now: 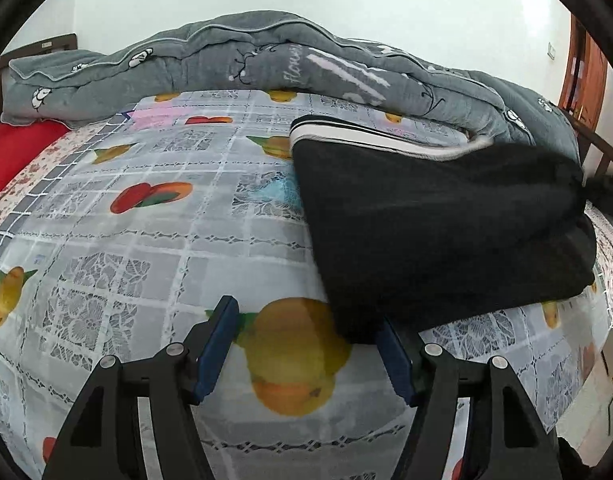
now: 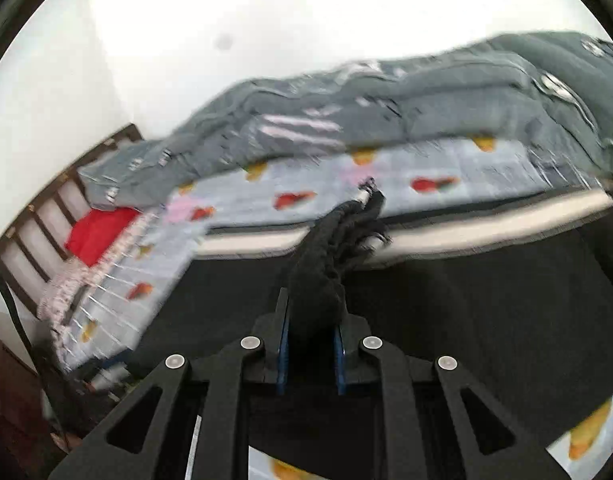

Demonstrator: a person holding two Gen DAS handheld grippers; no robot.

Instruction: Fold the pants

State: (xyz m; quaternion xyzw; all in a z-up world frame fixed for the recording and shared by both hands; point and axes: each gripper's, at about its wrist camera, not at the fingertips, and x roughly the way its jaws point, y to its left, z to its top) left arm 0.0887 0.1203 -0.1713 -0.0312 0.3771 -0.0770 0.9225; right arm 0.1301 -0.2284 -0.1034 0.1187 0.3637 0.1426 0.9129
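Note:
Black pants with white side stripes lie folded over on the fruit-print bedsheet, at the right of the left wrist view. My left gripper is open and empty, low over the sheet, its right finger at the pants' near corner. In the blurred right wrist view my right gripper is shut on a bunched black fold of the pants, lifted above the rest of the dark cloth.
A rolled grey quilt lies along the far side of the bed. A red pillow sits at the left by the dark slatted headboard. A wooden door stands at the far right.

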